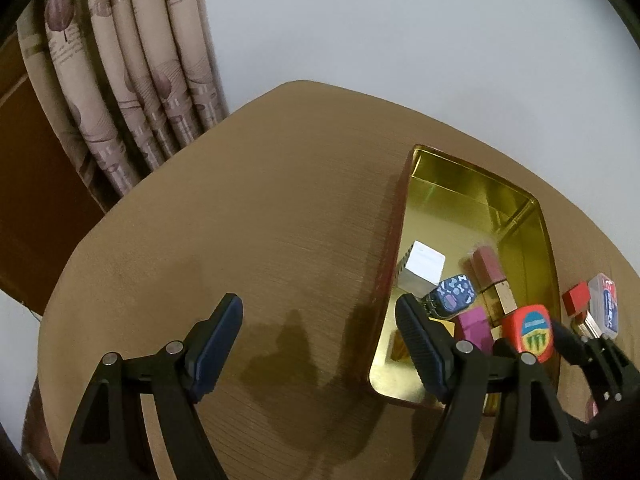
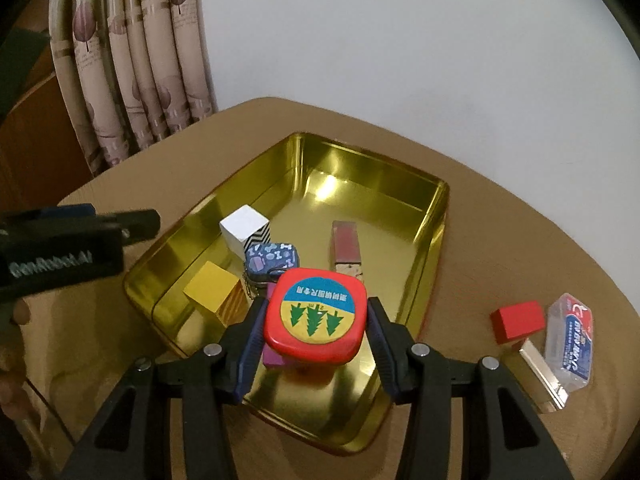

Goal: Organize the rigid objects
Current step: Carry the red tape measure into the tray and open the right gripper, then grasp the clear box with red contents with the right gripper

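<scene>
A gold tin box (image 2: 434,216) (image 1: 546,240) stands on the round brown table (image 2: 500,240) (image 1: 240,220). My right gripper (image 2: 316,320) is shut on a red tape measure (image 2: 316,318) (image 1: 530,330) and holds it over the box's near end. Inside the box lie a white cube (image 2: 244,226), a blue patterned tin (image 2: 272,258), a yellow cube (image 2: 214,292), a pink bar (image 2: 346,246) and a purple block (image 2: 274,358). My left gripper (image 1: 320,320) is open and empty above the table, left of the box.
A red block (image 2: 518,320), a silver bar (image 2: 540,372) and a clear plastic case (image 2: 570,338) lie on the table right of the box. Patterned curtains (image 1: 132,80) hang behind the table at the left. A white wall is behind.
</scene>
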`<control>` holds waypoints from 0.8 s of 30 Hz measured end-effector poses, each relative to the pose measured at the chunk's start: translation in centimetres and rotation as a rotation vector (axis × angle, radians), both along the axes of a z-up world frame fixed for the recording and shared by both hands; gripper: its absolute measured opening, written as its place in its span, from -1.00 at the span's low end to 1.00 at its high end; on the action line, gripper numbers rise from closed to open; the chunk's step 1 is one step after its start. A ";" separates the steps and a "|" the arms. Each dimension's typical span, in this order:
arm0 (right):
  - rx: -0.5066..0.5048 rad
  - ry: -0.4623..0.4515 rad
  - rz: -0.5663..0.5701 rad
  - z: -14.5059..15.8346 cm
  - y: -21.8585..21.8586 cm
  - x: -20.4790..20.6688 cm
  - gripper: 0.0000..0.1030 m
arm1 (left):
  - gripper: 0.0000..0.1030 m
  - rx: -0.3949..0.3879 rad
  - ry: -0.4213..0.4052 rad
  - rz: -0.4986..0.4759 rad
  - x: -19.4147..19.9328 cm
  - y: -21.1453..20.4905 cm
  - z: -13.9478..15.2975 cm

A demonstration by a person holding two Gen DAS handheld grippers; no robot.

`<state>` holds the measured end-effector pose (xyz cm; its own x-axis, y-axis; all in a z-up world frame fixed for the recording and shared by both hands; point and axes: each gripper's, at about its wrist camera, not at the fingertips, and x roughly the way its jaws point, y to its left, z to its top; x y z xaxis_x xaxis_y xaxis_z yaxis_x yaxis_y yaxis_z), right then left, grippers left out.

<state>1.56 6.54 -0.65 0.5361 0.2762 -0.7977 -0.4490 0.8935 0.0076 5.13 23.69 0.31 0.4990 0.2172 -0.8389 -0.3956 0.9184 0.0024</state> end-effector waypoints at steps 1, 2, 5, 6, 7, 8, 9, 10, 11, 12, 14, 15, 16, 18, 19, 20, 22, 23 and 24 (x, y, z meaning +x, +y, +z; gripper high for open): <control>-0.003 0.002 -0.001 -0.2 0.1 0.0 -0.04 | 0.48 0.000 0.001 0.001 0.1 0.0 0.0; -0.003 0.005 0.000 -0.4 0.2 0.1 -0.04 | 0.48 0.003 0.002 -0.003 0.1 -0.1 0.0; 0.003 0.014 -0.004 -1.0 0.3 0.3 -0.04 | 0.48 0.009 -0.001 -0.010 0.1 -0.5 0.1; 0.001 0.016 -0.006 -1.1 0.3 0.3 -0.04 | 0.48 0.007 -0.001 -0.013 0.1 -0.6 0.2; 0.003 0.022 -0.007 -1.3 0.3 0.5 -0.04 | 0.48 0.005 -0.001 -0.013 0.1 -0.5 0.1; 0.006 0.028 -0.005 -1.5 0.3 0.6 -0.04 | 0.48 0.004 0.001 -0.014 0.2 -0.5 0.1; 0.001 0.033 -0.003 -1.6 0.4 0.6 -0.04 | 0.48 0.005 0.002 -0.014 0.2 -0.5 0.1; -0.004 0.035 0.000 -1.8 0.5 0.7 -0.04 | 0.48 0.005 0.002 -0.015 0.1 -0.5 0.1; -0.008 0.037 0.004 -1.9 0.6 0.7 -0.04 | 0.48 0.005 0.003 -0.016 0.1 -0.5 0.1; -0.004 0.039 0.005 -2.0 0.6 0.7 -0.03 | 0.48 0.005 0.003 -0.015 0.1 -0.5 0.1; 0.005 0.044 0.000 -2.1 0.5 0.8 -0.03 | 0.48 0.003 0.002 -0.015 0.1 -0.4 0.1; 0.006 0.043 -0.001 -2.1 0.5 0.8 -0.03 | 0.48 0.003 0.003 -0.016 0.1 -0.4 0.1; 0.004 0.044 0.000 -2.2 0.6 0.8 -0.03 | 0.48 0.003 0.003 -0.019 0.1 -0.4 0.1; 0.005 0.044 0.003 -2.1 0.6 0.7 -0.03 | 0.48 0.008 0.002 -0.021 0.1 -0.5 0.1; 0.007 0.041 0.004 -1.9 0.5 0.6 -0.03 | 0.48 0.008 0.002 -0.022 0.1 -0.5 0.1; 0.009 0.034 0.005 -1.6 0.5 0.5 -0.03 | 0.48 0.008 0.002 -0.023 0.2 -0.5 0.1; 0.011 0.025 0.010 -1.1 0.4 0.1 -0.02 | 0.48 0.009 0.002 -0.024 0.2 -0.6 0.0; 0.014 0.024 0.017 -0.8 0.3 -0.1 -0.01 | 0.48 0.009 0.002 -0.026 0.2 -0.6 0.0; 0.012 0.023 0.024 -0.5 0.2 -0.4 0.00 | 0.48 0.010 0.001 -0.029 0.2 -0.7 0.0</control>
<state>1.17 6.70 -1.15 0.5106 0.2983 -0.8064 -0.4699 0.8823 0.0288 5.38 23.01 0.36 0.5041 0.2113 -0.8374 -0.3688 0.9294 0.0125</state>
